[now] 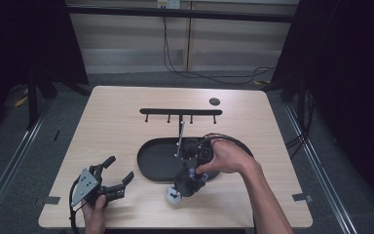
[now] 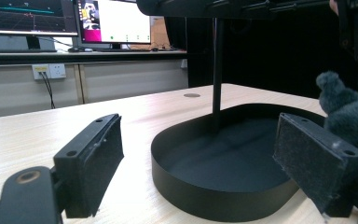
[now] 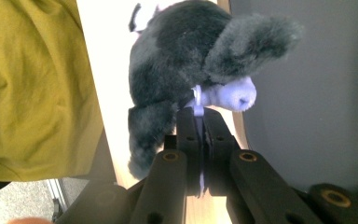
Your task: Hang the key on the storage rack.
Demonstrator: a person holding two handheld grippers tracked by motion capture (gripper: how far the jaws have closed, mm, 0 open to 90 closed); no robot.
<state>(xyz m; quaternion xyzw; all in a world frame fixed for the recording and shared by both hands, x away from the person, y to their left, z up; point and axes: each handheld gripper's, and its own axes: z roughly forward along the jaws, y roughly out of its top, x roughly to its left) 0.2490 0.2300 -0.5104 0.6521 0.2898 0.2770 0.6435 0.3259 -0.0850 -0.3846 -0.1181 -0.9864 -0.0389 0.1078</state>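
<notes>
At the near left corner of the counter (image 1: 112, 122) I have the left tongs (image 1: 119, 176) resting low in my left hand (image 1: 95, 214), jaws spread wide with nothing between them, pointing toward the middle. To their right, near the front edge, my right tongs (image 3: 199, 114) are pinched tight on a thin pale lilac loop (image 3: 197, 100) fixed to a small grey plush toy (image 3: 186, 60). In the right gripper view the toy hangs just beyond the jaw tips, with a lilac snout beside the loop and a grey ear above it. From the high view the toy sits just off the near rim of a black oval tray (image 1: 158, 161), under my right hand (image 1: 226, 157). A thin post (image 1: 180, 136) rises from the tray and carries a black bar with four small pegs (image 1: 180, 112). Farther back, a small dark disc (image 1: 215, 101) lies on the counter near the far right.
</notes>
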